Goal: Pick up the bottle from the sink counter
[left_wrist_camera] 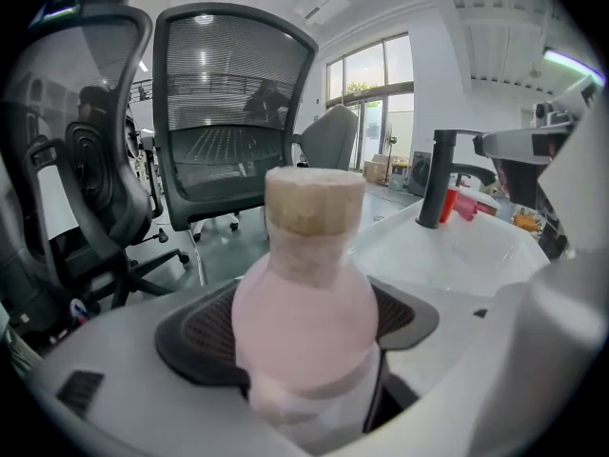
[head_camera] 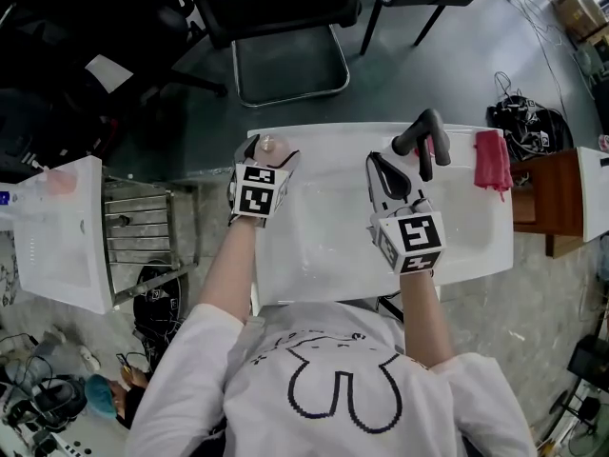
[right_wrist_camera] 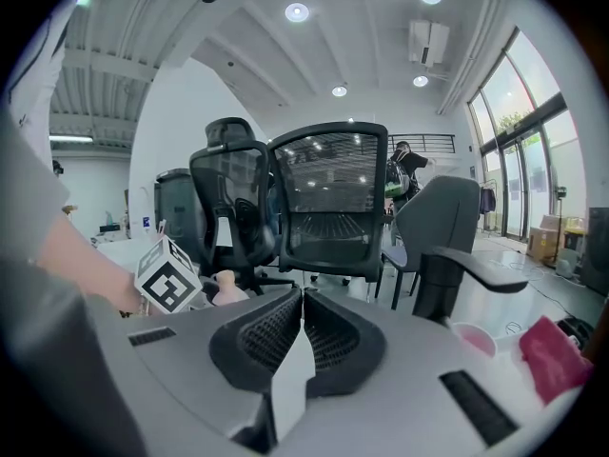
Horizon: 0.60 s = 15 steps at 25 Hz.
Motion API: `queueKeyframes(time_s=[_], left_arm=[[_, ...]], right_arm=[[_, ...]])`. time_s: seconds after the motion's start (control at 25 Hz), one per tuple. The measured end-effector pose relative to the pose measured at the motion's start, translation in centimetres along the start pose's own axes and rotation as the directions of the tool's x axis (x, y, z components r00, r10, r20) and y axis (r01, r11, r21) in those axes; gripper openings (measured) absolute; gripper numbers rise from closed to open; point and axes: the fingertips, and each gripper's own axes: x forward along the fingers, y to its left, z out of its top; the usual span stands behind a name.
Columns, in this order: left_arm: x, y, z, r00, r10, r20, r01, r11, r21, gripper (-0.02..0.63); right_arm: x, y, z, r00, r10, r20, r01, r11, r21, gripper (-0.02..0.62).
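Observation:
A pale pink bottle (left_wrist_camera: 304, 303) with a tan cap fills the left gripper view, clamped between the black pads. In the head view its cap (head_camera: 267, 145) shows at the far left corner of the white sink counter (head_camera: 476, 255), with my left gripper (head_camera: 267, 150) shut on the bottle. My right gripper (head_camera: 387, 173) hovers over the basin near the black faucet (head_camera: 423, 139), jaws pressed together with nothing between them. In the right gripper view the pads (right_wrist_camera: 269, 336) meet, and the bottle (right_wrist_camera: 225, 289) shows small at the left beside the left gripper's marker cube (right_wrist_camera: 169, 276).
A red cloth (head_camera: 492, 160) lies on the counter's right end. A pink cup (right_wrist_camera: 474, 338) stands by the faucet (right_wrist_camera: 447, 284). Office chairs (head_camera: 285, 27) stand behind the sink. A wire rack (head_camera: 138, 231) and a white unit (head_camera: 57, 236) are at the left.

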Motion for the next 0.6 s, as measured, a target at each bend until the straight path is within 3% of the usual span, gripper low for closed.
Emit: queueKeyframes(time_s=[0.6], left_arm=[[-5.1, -0.4, 3.4, 0.992, -0.022, 0.123, 0.021, 1.0, 0.007, 0.394]], right_arm=[[-2.3, 2.0, 2.4, 0.996, -0.053, 0.074, 0.056, 0.998, -0.032, 0.031]])
